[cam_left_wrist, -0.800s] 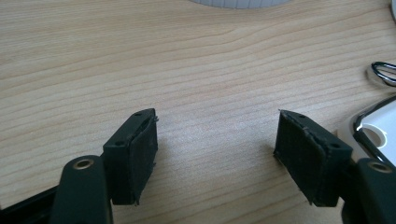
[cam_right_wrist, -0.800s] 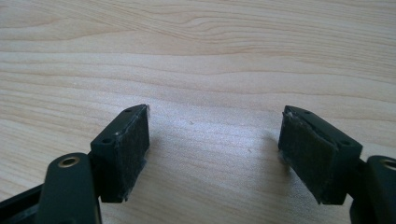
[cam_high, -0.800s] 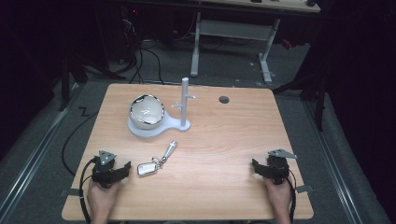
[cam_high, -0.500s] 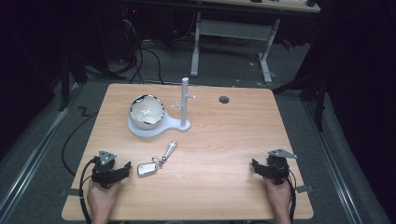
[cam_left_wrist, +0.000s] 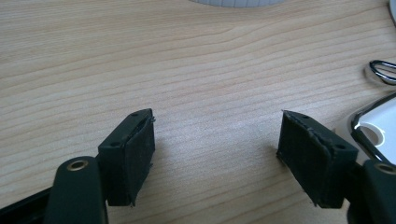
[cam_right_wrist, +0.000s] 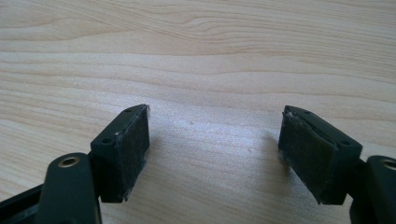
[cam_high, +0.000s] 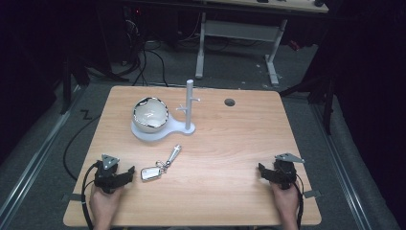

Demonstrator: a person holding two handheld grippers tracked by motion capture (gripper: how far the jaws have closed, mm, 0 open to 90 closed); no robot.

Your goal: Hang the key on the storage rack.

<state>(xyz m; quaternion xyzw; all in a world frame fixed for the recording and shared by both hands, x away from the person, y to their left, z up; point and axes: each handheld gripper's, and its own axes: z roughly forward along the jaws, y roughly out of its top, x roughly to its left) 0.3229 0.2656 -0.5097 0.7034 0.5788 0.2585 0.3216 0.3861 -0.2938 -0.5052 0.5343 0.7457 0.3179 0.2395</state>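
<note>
Still no change: both tools, left [cam_high: 128, 171] and right [cam_high: 262, 169], spread empty; keys [cam_high: 160, 165] unmoved.

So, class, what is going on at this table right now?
A person sits at a wooden table with a claw in each hand. The left claw and the right claw both rest near the front edge, jaws open with nothing between them. A key ring with a fob lies just right of the left claw, untouched. Farther back stands a white stand with a post and small pegs, and a shiny bowl sits on its base. Nothing has been picked up yet.
</note>
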